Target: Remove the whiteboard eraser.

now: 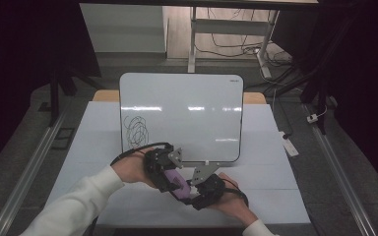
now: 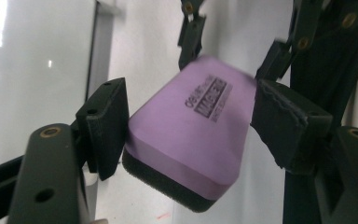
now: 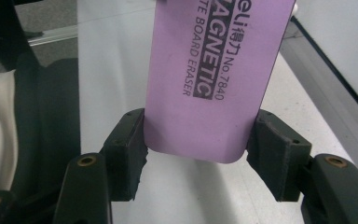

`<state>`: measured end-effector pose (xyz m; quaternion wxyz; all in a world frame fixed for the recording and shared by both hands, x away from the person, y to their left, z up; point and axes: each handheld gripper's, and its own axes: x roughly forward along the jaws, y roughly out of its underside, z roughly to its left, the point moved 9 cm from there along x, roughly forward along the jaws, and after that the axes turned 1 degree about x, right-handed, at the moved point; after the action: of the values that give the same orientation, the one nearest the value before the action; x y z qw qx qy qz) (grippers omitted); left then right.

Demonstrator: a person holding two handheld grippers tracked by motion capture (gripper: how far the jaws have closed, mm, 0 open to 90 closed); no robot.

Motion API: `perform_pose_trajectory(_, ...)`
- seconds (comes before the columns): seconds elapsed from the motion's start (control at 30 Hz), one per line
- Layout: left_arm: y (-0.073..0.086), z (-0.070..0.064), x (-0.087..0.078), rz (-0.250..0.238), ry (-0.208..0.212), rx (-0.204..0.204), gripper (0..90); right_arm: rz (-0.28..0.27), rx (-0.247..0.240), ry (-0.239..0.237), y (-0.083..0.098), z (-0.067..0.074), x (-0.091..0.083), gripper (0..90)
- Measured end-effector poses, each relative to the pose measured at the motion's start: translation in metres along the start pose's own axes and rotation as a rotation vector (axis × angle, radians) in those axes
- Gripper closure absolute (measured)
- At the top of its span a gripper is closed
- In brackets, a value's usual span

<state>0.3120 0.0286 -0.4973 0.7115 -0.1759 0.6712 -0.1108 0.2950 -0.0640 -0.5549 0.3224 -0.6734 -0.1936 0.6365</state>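
One whiteboard (image 1: 187, 113) lies flat on the pale table (image 1: 275, 191), a glossy white rectangle with rounded corners and a thin dark frame; a single tangle of black scribble (image 1: 137, 130) marks its lower left part. Two hand-held grippers meet just in front of the board's near edge, and between them sits one eraser (image 1: 176, 184).

The left gripper (image 1: 170, 183), black with a grey three-cornered plate on top, comes in from the left in a hand with a white sleeve. In the left gripper view its two padded jaws stand on either side of the eraser (image 2: 191, 135): the left pad lies against the eraser's edge, while the right pad stands just off its far corner, so the jaws are parted and not clamped on it.

The eraser is a flat, rounded-corner block, smooth lilac plastic on top with dark printed lettering, and a black felt layer underneath.

The right gripper (image 3: 199, 154) has both rough black pads pressed against the long sides of the eraser (image 3: 214, 70) near its rounded end, holding it above the table
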Motion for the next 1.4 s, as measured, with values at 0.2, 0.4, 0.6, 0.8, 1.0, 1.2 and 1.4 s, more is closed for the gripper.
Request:
perform_pose_trajectory(0.2, 0.006, -0.004, 0.004, 0.048, 0.030, 0.057, 30.0, 0.020, -0.021, -0.017, 0.001, 0.002, 0.001, 39.5)
perform_pose_trajectory(0.4, 0.015, -0.009, 0.006, 0.107, 0.040, 0.099, 31.4, 0.034, -0.045, -0.052, 0.000, 0.004, -0.003, 39.9)
perform_pose_trajectory(0.6, 0.018, -0.012, 0.010, 0.153, 0.025, 0.129, 30.6, 0.037, -0.041, -0.085, -0.001, 0.005, -0.006, 40.2)
perform_pose_trajectory(0.8, 0.004, -0.016, 0.006, 0.095, 0.017, 0.151, 29.1, 0.039, -0.036, -0.100, -0.001, 0.005, -0.006, 40.5)
perform_pose_trajectory(1.0, -0.002, -0.019, 0.012, 0.161, 0.052, 0.189, 32.3, 0.047, -0.037, -0.125, -0.003, 0.008, -0.007, 40.5)
perform_pose_trajectory(1.2, -0.001, -0.018, 0.016, 0.181, 0.110, 0.162, 33.6, 0.031, -0.034, -0.132, -0.003, 0.006, -0.011, 40.5)
perform_pose_trajectory(1.4, 0.004, -0.030, 0.018, 0.222, 0.138, 0.070, 37.2, -0.014, -0.129, -0.141, -0.008, 0.003, -0.007, 40.5)
